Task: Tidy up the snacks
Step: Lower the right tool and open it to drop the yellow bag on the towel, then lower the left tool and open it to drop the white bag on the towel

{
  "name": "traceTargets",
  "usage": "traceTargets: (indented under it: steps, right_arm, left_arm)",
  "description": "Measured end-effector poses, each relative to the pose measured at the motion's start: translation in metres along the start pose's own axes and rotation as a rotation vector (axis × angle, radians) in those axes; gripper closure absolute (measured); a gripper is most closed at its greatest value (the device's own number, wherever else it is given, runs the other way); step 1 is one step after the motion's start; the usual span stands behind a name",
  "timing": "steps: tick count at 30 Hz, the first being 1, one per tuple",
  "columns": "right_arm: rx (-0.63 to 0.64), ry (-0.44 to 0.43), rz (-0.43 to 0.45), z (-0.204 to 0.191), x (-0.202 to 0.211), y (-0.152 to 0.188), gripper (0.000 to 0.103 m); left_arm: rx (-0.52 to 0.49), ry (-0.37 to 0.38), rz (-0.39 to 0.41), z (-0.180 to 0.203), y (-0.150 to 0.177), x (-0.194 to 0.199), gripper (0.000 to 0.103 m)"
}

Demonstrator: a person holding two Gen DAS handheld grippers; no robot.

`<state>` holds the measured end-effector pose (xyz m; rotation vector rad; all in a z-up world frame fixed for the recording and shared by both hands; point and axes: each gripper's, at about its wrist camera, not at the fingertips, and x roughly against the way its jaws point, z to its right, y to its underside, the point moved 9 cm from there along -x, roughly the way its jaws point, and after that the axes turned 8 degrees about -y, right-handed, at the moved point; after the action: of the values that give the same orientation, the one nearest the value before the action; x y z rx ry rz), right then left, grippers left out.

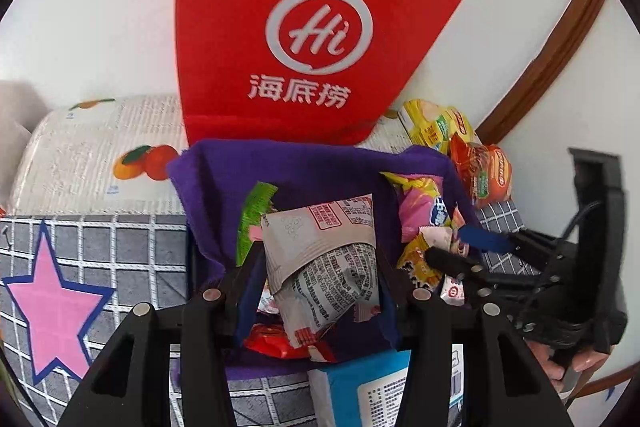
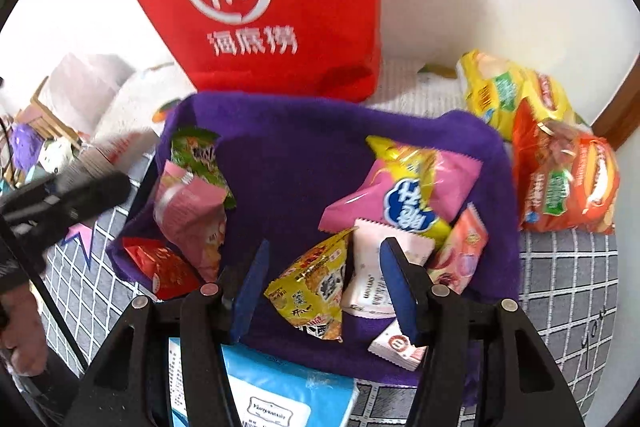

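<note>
A: Gripping a grey-white printed snack packet, the left gripper is holding its blue pads tight against the packet's two sides, above the purple felt basket. Packet is creased, its top corner tilting toward the far side.

B: Noting the right gripper now. Its jaws are standing apart with nothing pinched; they are hanging over the near right part of the basket. A yellow triangular snack and a white sachet are lying in the gap below, neither one touched by a pad as far as I can tell.

A: Listing basket contents. On the right, a pink and yellow bag is leaning against the wall, with a peach-coloured packet beside it. On the left, a green packet, a pale pink bag and a red packet in the near left corner.

B: Seeing snacks outside it too. Yellow multipack and orange multipack are resting on the grey grid-patterned cloth, right of the basket and just beside its wall. A small white carton is sitting at the near rim.

A: Adding surroundings. A red bag with a white logo is standing at the far side, right behind the basket. A light blue box is lying near, touching the basket's near edge. A pink star is showing on the cloth at the left.
</note>
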<state>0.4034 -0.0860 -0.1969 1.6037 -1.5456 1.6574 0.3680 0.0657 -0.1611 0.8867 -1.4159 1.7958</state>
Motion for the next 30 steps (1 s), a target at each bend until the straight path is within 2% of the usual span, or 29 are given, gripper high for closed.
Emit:
traceTargets:
  steps: [7,13,27,30]
  right_arm:
    - [-0.030,0.015,0.054,0.012,0.024,-0.004,0.046]
    - [-0.047,0.013,0.066,0.018,0.030,-0.005,0.046]
    - [-0.031,0.030,0.060,0.016,0.028,-0.005,0.046]
    - [-0.027,0.030,0.058,0.015,0.027,-0.004,0.046]
  left_arm:
    - [-0.043,0.018,-0.061,0.016,0.012,-0.014,0.056]
    - [-0.059,-0.017,-0.117,0.016,0.021,-0.030,0.055]
    - [-0.065,-0.031,-0.122,0.017,0.021,-0.035,0.052]
    - [-0.063,-0.041,-0.129,0.016,0.021,-0.036,0.048]
